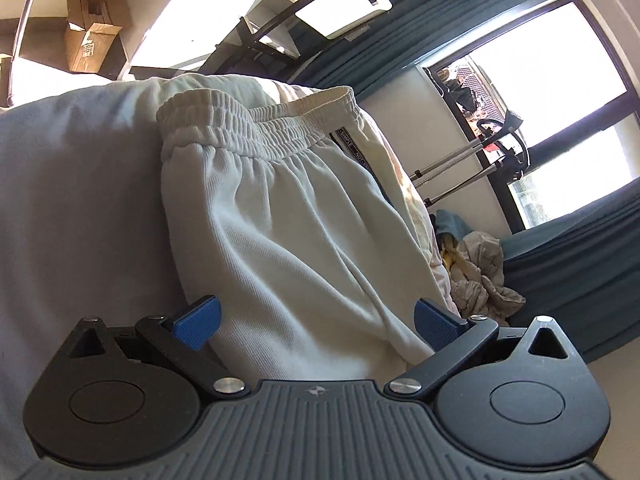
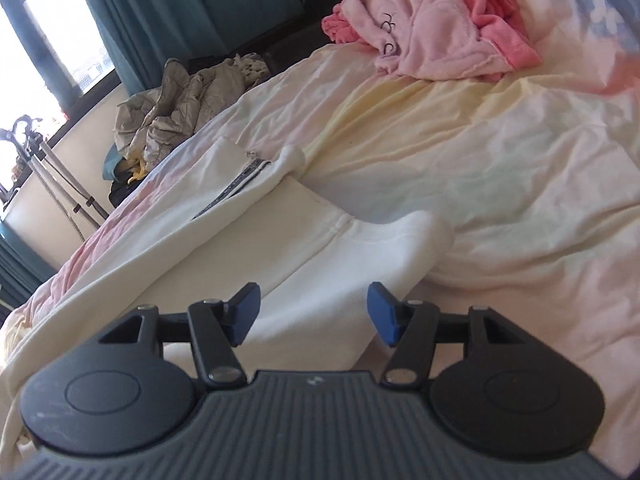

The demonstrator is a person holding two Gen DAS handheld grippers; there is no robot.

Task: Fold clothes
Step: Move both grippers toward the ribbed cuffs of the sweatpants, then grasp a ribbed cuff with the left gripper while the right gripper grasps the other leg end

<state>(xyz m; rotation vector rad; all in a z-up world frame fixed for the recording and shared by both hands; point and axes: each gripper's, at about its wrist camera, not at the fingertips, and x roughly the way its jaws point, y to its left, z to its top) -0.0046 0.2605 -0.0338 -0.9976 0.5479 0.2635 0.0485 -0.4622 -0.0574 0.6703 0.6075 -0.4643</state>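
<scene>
White sweatpants (image 1: 280, 208) lie spread on the bed (image 2: 500, 168), and everything below is placed against them. Judged from the look: soft, thick knit, light to medium weight, floppy, not slippery and not fragile — they will sag and drag if lifted by one point. Best holds are probably the elastic waistband (image 1: 256, 120) and the leg hems, where the cloth is doubled and firmer. One hem end (image 2: 424, 228) sits just ahead of the right gripper (image 2: 314, 312); a dark striped side tape (image 2: 236, 186) runs along the far leg.

Left gripper (image 1: 316, 322): jaws wide apart, pant fabric lying between the blue pads (image 1: 198, 322) but not pinched. Right gripper: jaws also apart, white cloth under and between them, nothing clamped.

Surface under the pants is a rumpled pastel sheet — soft, so folds won't press crisp. Beyond the pants toward the bed's far end, a pink fleece garment (image 2: 432, 24) in a heap. Off the bed's edge past the pants, a beige quilted jacket (image 2: 180, 96) crumpled by teal curtains (image 2: 192, 8) and a bright window (image 1: 560, 60). A cardboard box (image 1: 92, 32) sits well behind the waistband.
</scene>
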